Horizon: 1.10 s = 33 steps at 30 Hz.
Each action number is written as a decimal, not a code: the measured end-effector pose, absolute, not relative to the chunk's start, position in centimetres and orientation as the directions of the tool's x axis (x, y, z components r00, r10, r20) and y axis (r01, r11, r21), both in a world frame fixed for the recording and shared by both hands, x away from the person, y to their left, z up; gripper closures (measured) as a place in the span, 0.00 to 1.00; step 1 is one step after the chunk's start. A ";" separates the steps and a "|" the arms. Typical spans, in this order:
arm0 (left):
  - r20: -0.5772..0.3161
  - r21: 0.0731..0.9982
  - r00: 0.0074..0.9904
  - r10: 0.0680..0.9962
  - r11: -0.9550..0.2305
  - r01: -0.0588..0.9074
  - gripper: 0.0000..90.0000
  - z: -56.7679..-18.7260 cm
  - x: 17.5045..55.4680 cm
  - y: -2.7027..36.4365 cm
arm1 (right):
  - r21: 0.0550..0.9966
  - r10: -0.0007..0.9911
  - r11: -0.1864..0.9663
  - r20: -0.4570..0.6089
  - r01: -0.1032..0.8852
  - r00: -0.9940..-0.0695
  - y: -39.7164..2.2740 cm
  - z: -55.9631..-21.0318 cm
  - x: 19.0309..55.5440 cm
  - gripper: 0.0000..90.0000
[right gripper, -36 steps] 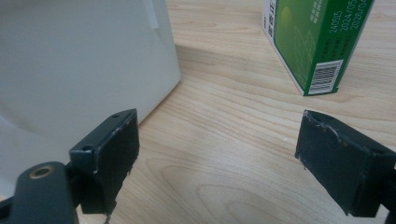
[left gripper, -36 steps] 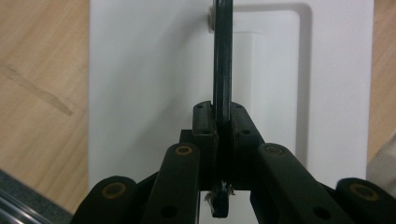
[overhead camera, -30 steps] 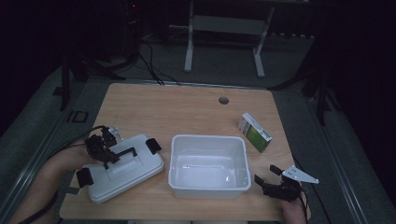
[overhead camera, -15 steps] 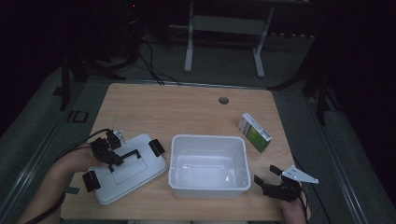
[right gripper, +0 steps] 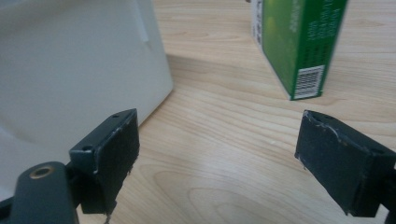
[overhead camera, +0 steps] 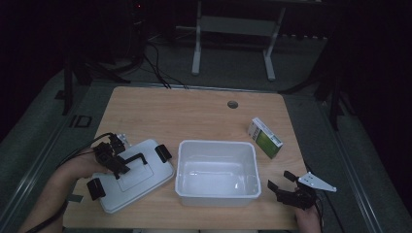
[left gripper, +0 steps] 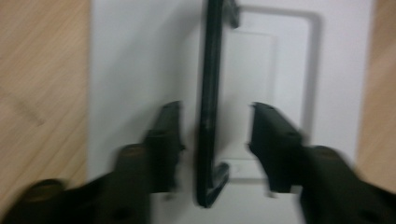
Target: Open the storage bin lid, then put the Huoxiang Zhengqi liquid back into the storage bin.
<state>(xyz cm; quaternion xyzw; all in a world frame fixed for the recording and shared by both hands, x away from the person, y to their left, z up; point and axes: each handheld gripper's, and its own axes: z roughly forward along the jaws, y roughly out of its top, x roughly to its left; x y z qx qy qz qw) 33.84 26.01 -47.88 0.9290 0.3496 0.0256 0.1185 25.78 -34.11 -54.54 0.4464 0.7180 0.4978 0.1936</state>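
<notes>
Hovering at the lower left of the high view, the left gripper [overhead camera: 118, 162] sits over the white lid [overhead camera: 134, 177], its jaws parted on either side of the black handle [left gripper: 208, 105] without touching it. The tub [overhead camera: 217, 172] stands just right of the lid, mid-frame. At the lower right, the right gripper [overhead camera: 283, 180] rests wide open and empty, near the tub's corner, below the green box [overhead camera: 265, 138].
</notes>
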 end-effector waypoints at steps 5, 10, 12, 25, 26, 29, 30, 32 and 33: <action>-0.025 0.286 0.709 0.705 -0.675 0.680 0.41 -47.4 34.2 26.5 | 0.880 0.841 0.106 0.169 0.462 -0.514 -34.5 -54.2 25.8 0.15; -0.042 0.281 0.729 0.683 -0.692 0.665 0.34 -47.3 34.1 26.4 | 0.875 0.855 0.124 0.145 0.468 -0.498 -34.7 -53.8 25.9 0.12; -0.043 0.277 0.728 0.685 -0.692 0.667 0.31 -47.2 34.0 26.3 | 0.857 0.868 0.164 0.109 0.489 -0.484 -34.7 -53.4 26.1 0.12; -0.057 0.292 0.725 0.686 -0.683 0.669 0.30 -46.6 33.7 26.4 | 0.850 0.909 0.146 0.087 0.507 -0.408 -36.5 -51.2 27.4 0.12; -0.057 0.292 0.725 0.686 -0.683 0.669 0.29 -46.6 33.7 26.4 | 0.850 0.909 0.146 0.087 0.507 -0.408 -36.5 -51.2 27.4 0.12; -0.073 0.285 0.734 0.675 -0.691 0.664 0.29 -46.8 33.6 26.3 | 0.851 0.916 0.141 0.081 0.506 -0.392 -36.7 -50.8 27.8 0.12; -0.074 0.283 0.732 0.677 -0.690 0.666 0.28 -46.9 33.6 26.3 | 0.849 0.917 0.140 0.082 0.509 -0.389 -36.8 -50.6 28.0 0.12; -0.075 0.287 0.733 0.676 -0.689 0.665 0.28 -46.8 33.6 26.3 | 0.844 0.913 0.142 0.090 0.517 -0.398 -37.0 -50.1 28.3 0.17; -0.075 0.291 0.731 0.679 -0.686 0.667 0.28 -46.8 33.5 26.4 | 0.838 0.902 0.152 0.099 0.523 -0.420 -37.0 -49.7 28.7 0.18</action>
